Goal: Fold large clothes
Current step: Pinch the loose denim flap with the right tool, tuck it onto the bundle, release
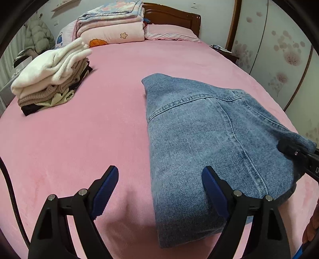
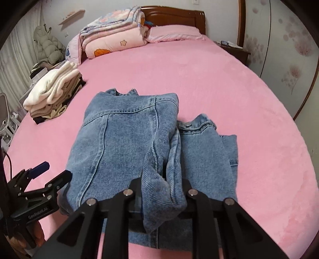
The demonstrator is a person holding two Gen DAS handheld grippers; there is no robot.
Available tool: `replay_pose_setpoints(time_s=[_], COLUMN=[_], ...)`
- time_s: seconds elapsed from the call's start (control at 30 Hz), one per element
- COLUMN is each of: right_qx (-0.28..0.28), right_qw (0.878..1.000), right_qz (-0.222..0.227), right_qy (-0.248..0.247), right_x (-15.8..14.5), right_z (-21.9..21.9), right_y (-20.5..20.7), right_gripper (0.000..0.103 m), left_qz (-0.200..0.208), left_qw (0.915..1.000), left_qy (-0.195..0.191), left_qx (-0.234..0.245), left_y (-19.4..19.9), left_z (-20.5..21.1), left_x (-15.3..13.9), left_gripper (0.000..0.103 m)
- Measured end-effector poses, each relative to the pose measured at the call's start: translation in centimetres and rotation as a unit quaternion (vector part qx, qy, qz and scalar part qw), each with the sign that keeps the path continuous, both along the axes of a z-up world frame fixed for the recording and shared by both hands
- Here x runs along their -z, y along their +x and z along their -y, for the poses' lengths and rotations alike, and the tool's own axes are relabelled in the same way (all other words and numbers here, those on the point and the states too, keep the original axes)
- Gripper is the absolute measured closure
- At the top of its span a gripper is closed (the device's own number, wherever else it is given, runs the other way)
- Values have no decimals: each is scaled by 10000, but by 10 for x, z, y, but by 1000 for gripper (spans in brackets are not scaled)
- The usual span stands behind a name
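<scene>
Denim jacket (image 2: 123, 139) on pink bed (image 2: 219, 89)

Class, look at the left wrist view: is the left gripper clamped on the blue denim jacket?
No: the left gripper stands wide open, with one finger over the blue denim jacket and the other over the pink bedsheet.

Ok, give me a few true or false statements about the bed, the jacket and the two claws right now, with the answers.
1. The denim jacket lies on a pink bed. True.
2. The right claw is wide open and empty. False: denim is bunched between its fingers.
3. The left claw is open with nothing gripped. True.
4. The pile of folded clothes sits on the jacket. False: it sits apart, near the bed's edge.
5. Folded quilts are stacked by the headboard. True.
</scene>
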State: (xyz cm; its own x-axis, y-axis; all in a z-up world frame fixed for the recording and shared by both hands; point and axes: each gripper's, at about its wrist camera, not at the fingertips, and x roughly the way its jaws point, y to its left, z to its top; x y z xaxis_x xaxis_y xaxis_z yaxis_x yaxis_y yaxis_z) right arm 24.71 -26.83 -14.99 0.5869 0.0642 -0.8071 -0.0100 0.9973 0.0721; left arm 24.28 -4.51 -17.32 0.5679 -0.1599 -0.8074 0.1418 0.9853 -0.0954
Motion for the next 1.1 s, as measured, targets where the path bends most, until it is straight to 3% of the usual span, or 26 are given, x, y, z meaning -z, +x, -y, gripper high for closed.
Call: replay_pose_setpoints(time_s=[0.2,0.47,0.67,0.83,1.1], right_qx=[219,756,1216,1499,1491], right_qw=[9996,9970,9918,9869,9880], right_qz=[199,150,-48,-298,-313], right_qy=[1,103,384,508,239], right_x=[-14,-6,18,55,70], right_z=[14,53,80,91,84], right_y=[-21,-43,-59,-65,-59], right_gripper=[84,84,84,84,83], left_qz=[132,166,58,33,130], left_qw=[9996,9978,9962,9944,9951], left_qy=[10,17,94,268,411], left_qx=[236,642,862,1018,889], left_y=[-3,-9,-14,-20,-18], left_z=[18,51,69,81,81], left_x=[-10,-13,-6,3,12], left_gripper=[18,18,12,12,1])
